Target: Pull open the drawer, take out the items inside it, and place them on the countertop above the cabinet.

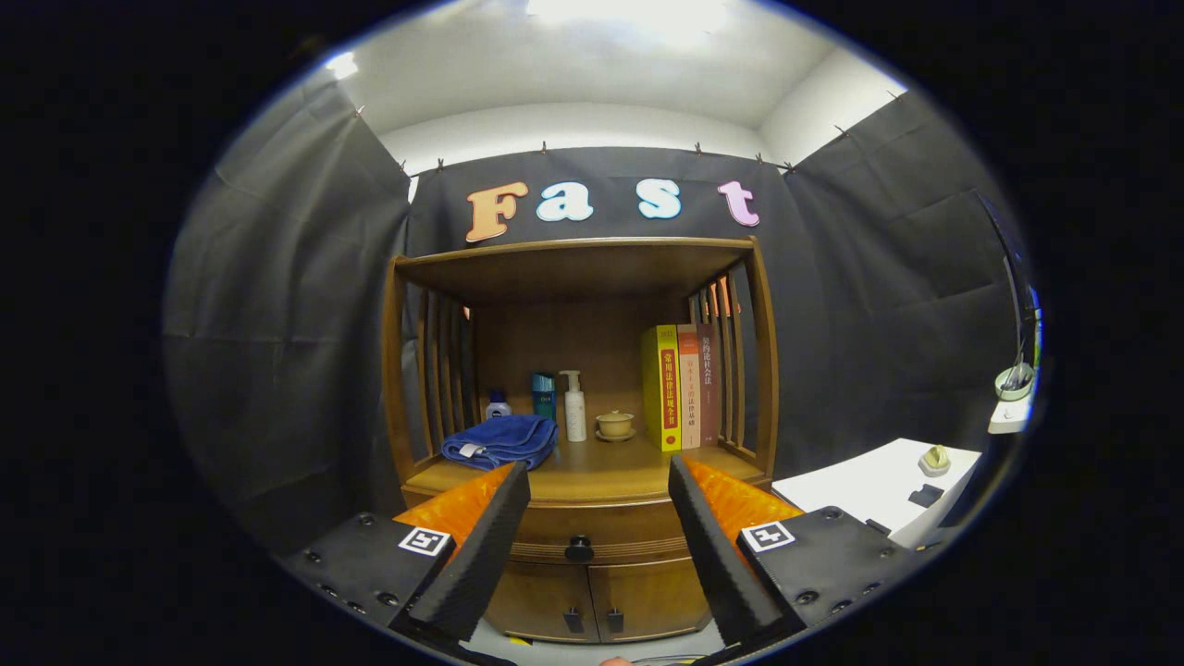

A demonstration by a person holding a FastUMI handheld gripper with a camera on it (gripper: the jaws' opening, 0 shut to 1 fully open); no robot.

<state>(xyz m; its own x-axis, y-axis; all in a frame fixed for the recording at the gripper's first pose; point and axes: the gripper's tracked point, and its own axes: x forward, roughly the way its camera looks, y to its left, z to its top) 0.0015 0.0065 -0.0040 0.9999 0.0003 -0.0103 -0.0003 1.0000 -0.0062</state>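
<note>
The tongs (pixel 599 481) stand released, their two fingers spread wide with nothing between them but the front of the brown wooden cabinet (pixel 592 592) ahead. In the gap between the fingertips sits the closed curved wooden drawer (pixel 592 527), its round black knob (pixel 579 549) just ahead of the tongs and untouched. Below the drawer are two small cabinet doors (pixel 597 601) with dark handles.

Above the drawer, the wooden tabletop (pixel 601 467) beyond the tongs carries a folded blue towel (pixel 499 439) on the left. Behind it stand a small white bottle with a blue cap (pixel 498 405), a teal tube (pixel 544 395) and a white pump bottle (pixel 574 407); their labels are too small to read. A small beige cup on a saucer (pixel 615 425) stands beside three upright books (pixel 682 386): a yellow one and two reddish-brown ones, with Chinese characters on the spines that I cannot read reliably.

To the right of the tongs, a white table (pixel 869 486) holds small items.
</note>
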